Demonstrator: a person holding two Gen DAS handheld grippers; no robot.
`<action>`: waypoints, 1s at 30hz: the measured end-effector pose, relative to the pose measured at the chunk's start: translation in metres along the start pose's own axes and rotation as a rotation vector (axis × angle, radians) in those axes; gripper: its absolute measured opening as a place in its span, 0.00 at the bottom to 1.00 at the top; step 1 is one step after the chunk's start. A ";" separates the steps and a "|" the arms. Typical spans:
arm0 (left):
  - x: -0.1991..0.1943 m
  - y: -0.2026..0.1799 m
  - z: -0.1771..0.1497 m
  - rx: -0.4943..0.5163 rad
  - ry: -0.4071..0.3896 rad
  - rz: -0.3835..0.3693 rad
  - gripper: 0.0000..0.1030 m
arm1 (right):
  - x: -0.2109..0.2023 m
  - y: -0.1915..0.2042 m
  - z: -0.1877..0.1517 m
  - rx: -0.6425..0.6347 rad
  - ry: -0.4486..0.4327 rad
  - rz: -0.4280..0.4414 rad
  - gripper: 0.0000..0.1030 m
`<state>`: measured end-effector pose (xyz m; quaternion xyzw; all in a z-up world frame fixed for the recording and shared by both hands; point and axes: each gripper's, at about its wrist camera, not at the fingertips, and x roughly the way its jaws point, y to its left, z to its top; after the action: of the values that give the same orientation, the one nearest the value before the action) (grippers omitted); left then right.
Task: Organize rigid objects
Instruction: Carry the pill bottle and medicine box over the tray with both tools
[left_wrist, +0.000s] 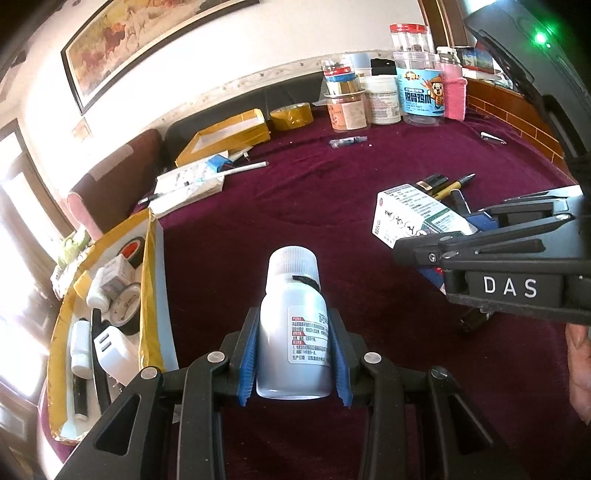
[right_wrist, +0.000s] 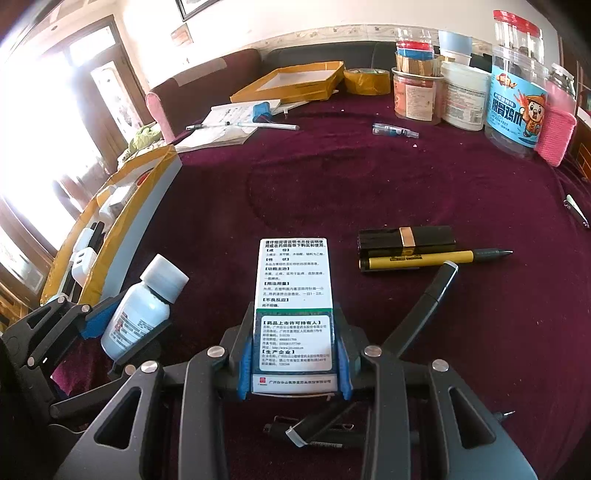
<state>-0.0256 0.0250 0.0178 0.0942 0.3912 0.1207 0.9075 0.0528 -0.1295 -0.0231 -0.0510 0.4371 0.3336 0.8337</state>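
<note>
- A sunlit living room: a table under a dark red velvet cloth (left_wrist: 332, 206), a horse painting (left_wrist: 147, 40) on the wall and a sofa behind.
- The left gripper (left_wrist: 293, 354) is clamped on a white pill bottle (left_wrist: 293, 325), blue pads pressed to its sides, cap pointing away; whether it is lifted clear of the cloth cannot be told.
- The right gripper (right_wrist: 293, 354) is clenched on a white medicine box (right_wrist: 293, 295) printed with Chinese text, just beside the bottle.
- At the table's left edge sits a yellow-rimmed tray (left_wrist: 149, 280), already holding tape rolls, a white charger (left_wrist: 110, 350), a small bottle and dark sticks.
- Sorting looks partly done: both held items likely still go to the tray, and loose pieces remain.
- Only the right view shows, beyond the box, a black case (right_wrist: 406, 238) touching a yellow pen (right_wrist: 424, 258), with dark pen-like items near the front edge.
- The left view alone shows the tray's contents clearly.
- Jars (right_wrist: 517, 96) and tubs crowd the far right corner; a second yellow tray (right_wrist: 295, 83), tape and papers lie along the far edge.
</note>
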 end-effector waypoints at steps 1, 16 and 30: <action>0.000 0.000 0.000 -0.001 -0.001 0.002 0.35 | -0.001 0.000 0.000 -0.001 -0.002 0.001 0.32; -0.014 0.008 0.002 -0.033 -0.037 0.004 0.35 | -0.005 0.002 -0.001 0.005 -0.022 0.004 0.32; -0.052 0.104 0.005 -0.269 -0.116 0.014 0.35 | -0.020 0.015 0.007 0.039 -0.053 0.086 0.32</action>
<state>-0.0717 0.1080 0.0847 -0.0185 0.3175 0.1727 0.9322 0.0404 -0.1257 -0.0007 -0.0070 0.4229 0.3616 0.8309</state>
